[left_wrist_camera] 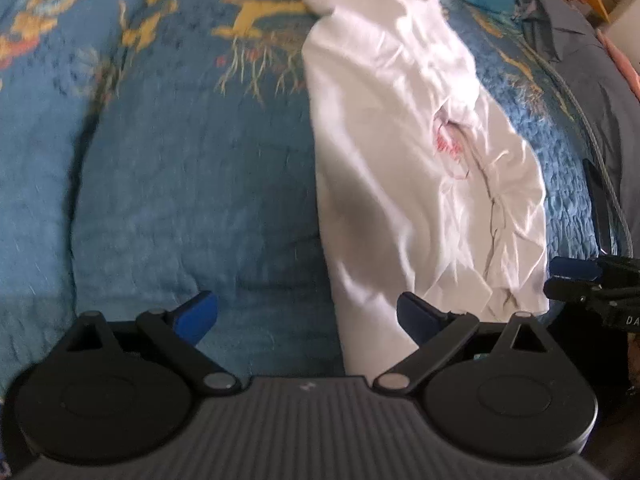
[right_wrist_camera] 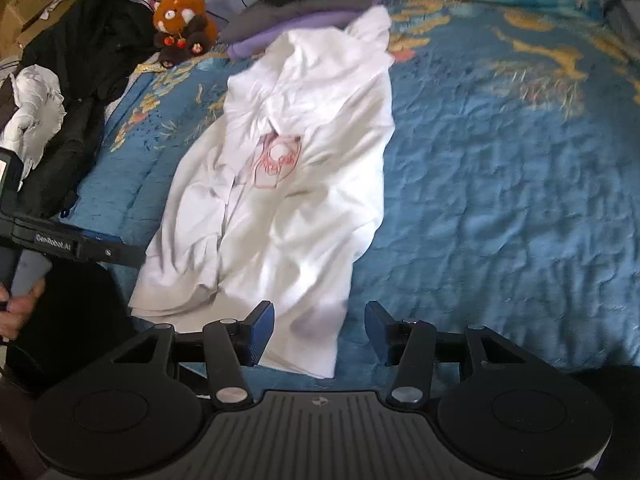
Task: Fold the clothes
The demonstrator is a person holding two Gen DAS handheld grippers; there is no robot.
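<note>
**White tee on the bed, both claws empty, thinking about where to pinch**

So here's where I'm at. The white t-shirt (right_wrist_camera: 280, 184) is lying lengthwise on the blue quilt (right_wrist_camera: 500, 200), already narrowed into a long strip with the sides turned in, red print facing up around the middle. Its near end sits right in front of my right gripper (right_wrist_camera: 320, 334), partly between the pads. My left gripper (left_wrist_camera: 308, 318) is off to the side, mostly over bare quilt, with the shirt's edge just by its right finger.

Both claws are spread wide and holding nothing.

Handling guess: thin cotton, super light, totally floppy. It looks wrinkly and it'll sag and bunch the moment I lift it, and the turned-in layers will probably slide apart if I only catch the top one. The quilt is soft and puffy too, so pressing down to scoop may grab bedding along with it.

My plan would be to pinch the two near corners of the hem, one claw each, biting through all layers, then carry that end up toward the collar

Also around: a red panda plush (right_wrist_camera: 182, 20) and dark clothes (right_wrist_camera: 84, 80) by the far edge, well clear of the shirt
</note>
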